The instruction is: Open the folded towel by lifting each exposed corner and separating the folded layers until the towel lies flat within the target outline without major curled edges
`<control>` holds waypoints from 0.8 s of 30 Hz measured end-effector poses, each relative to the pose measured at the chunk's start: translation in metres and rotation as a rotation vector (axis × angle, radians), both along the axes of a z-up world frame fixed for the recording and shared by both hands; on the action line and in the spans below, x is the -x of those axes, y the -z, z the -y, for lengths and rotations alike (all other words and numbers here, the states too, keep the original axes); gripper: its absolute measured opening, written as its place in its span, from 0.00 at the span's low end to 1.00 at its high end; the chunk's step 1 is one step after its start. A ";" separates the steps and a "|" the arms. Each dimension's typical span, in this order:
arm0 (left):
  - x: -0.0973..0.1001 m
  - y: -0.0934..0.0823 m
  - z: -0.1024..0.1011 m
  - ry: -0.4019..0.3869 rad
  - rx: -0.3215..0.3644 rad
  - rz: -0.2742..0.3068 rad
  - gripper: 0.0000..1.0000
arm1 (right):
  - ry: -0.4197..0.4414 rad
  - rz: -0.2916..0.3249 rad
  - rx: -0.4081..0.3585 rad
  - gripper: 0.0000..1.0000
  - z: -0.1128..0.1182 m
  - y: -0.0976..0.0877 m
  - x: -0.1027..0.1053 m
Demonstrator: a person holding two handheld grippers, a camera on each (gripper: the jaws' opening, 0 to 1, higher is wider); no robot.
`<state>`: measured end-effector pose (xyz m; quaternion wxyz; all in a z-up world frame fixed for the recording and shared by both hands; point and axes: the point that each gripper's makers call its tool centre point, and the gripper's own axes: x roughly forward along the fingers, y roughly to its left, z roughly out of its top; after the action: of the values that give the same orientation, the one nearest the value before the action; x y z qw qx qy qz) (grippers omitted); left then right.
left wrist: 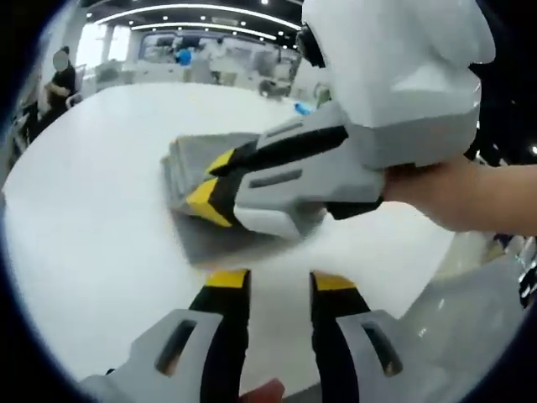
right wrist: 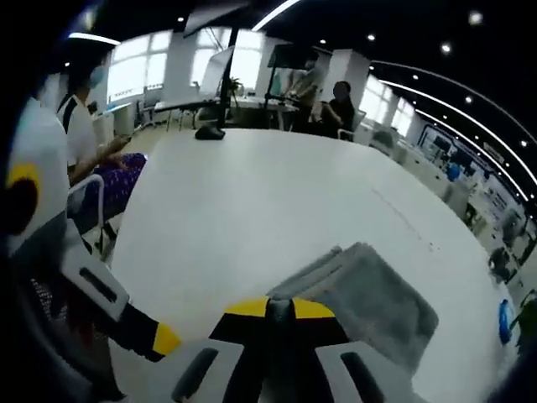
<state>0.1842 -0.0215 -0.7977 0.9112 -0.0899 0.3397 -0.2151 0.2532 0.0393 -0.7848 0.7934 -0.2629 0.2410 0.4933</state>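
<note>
A grey folded towel (left wrist: pixel 189 168) lies on a white table (left wrist: pixel 84 218), with stacked layers showing along its left edge. My right gripper (left wrist: pixel 211 180) reaches in from the right, held by a hand, and its yellow tips rest over the towel's left part. In the right gripper view, that gripper (right wrist: pixel 280 309) has its tips pressed together at the near corner of the towel (right wrist: pixel 369 302), with a dark bit of cloth between them. My left gripper (left wrist: pixel 281 281) hovers open over bare table just short of the towel's near edge; it also shows as the left gripper (right wrist: pixel 165 338).
The white table (right wrist: pixel 252 201) stretches far beyond the towel. A dark object (right wrist: pixel 210 133) sits at its far end, and a small blue thing (right wrist: pixel 506 321) lies past the towel. A person in white (right wrist: pixel 80 126) sits at the table's left side. Others stand behind.
</note>
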 end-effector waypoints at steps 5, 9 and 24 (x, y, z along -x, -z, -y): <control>-0.002 -0.004 0.004 0.012 -0.001 0.017 0.26 | 0.046 0.010 -0.046 0.03 0.005 -0.011 -0.003; -0.006 -0.006 -0.003 -0.009 -0.015 0.028 0.26 | 0.090 -0.005 -0.114 0.03 0.009 -0.022 -0.005; -0.014 -0.012 -0.023 -0.058 -0.113 0.087 0.26 | 0.193 0.032 -0.305 0.03 0.045 -0.065 -0.039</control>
<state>0.1983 0.0017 -0.7853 0.9346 -0.0386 0.3085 -0.1730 0.2921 -0.0057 -0.7194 0.8714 -0.1230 0.1749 0.4415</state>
